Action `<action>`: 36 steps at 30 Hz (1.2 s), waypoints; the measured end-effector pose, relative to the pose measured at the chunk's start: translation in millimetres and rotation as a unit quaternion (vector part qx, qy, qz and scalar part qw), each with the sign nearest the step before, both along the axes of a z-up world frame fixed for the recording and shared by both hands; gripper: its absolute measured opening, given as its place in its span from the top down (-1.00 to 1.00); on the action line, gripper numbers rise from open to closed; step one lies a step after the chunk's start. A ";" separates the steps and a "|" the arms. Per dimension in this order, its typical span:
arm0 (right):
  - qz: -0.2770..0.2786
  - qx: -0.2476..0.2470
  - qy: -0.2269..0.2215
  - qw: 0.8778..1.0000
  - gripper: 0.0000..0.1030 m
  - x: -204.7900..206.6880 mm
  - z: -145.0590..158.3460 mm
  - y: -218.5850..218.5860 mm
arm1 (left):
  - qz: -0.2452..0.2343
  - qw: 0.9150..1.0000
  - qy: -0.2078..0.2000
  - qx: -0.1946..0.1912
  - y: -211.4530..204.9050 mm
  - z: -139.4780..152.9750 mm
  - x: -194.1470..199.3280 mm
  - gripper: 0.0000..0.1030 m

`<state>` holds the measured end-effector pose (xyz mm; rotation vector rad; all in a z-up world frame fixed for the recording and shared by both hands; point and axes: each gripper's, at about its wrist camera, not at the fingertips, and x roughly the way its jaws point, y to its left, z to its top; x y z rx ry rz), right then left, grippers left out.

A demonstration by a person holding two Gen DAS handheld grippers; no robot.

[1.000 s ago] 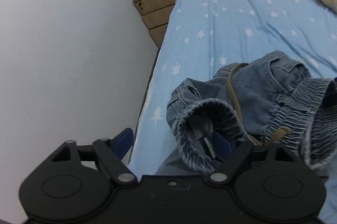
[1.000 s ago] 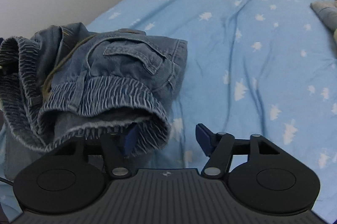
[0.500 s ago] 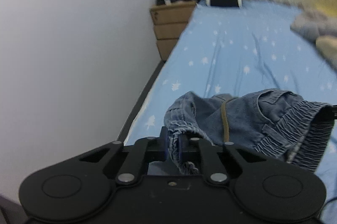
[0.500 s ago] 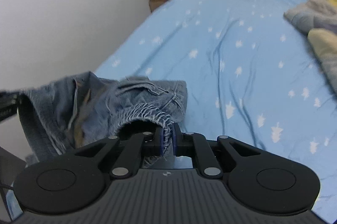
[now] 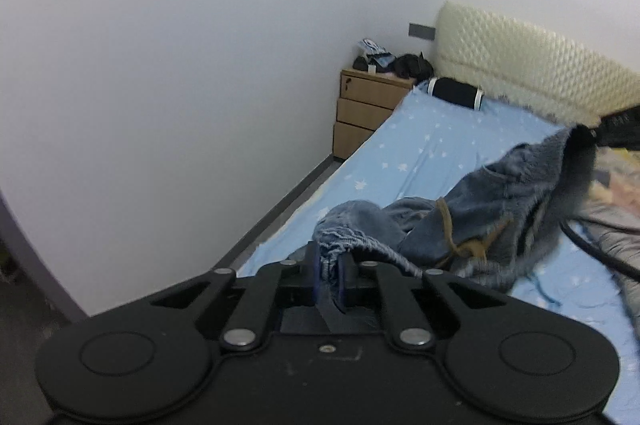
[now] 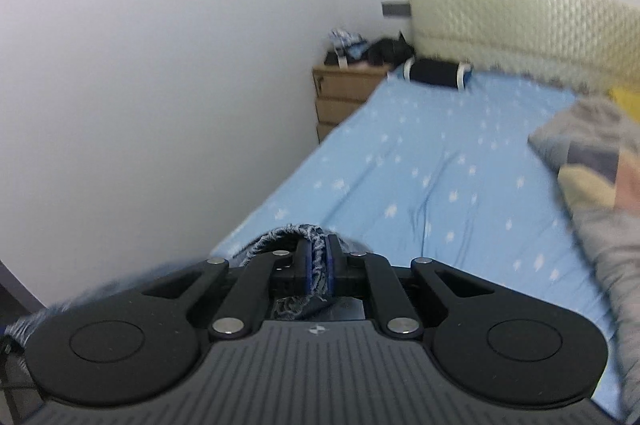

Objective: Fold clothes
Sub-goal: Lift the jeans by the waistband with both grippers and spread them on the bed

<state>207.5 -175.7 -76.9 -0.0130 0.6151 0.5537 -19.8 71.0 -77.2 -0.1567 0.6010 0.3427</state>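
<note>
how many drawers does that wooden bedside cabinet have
3, stacked on the wooden cabinet between the wall and the bed: top, middle, bottom. No others show; its other sides are hidden.

one denim garment (image 5: 472,209), two tongs (image 5: 329,275), one nightstand (image 5: 366,111)

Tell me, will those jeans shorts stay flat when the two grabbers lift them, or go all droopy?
Probably droopy. The jeans shorts sag in a loose swag between the left gripper and right gripper, so they look floppy, not stiff. The thick bunched waistband suggests some weight, likely hanging low in the middle. Both sets of jaws pinch cloth tightly, so slipping seems unlikely.
</note>
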 end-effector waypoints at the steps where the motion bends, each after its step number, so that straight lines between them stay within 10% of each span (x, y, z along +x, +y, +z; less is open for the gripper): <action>1: 0.004 -0.004 -0.007 1.000 0.87 -3.4 8.5 0.7 | -0.001 1.000 -0.004 -0.007 -2.1 3.8 -11.5 0.86; 11: 0.039 -0.075 -0.019 0.996 0.90 -9.5 57.2 -1.3 | -0.060 0.997 -0.018 -0.035 -76.3 40.1 -71.3 0.84; 21: 0.036 -0.105 -0.032 0.993 0.91 8.9 67.1 -102.3 | -0.170 0.985 -0.028 0.009 -213.0 57.0 -68.7 0.83; 36: 0.109 -0.157 -0.010 0.982 0.91 104.8 -30.6 -259.3 | -0.242 0.965 0.097 0.016 -462.7 -44.4 25.1 0.73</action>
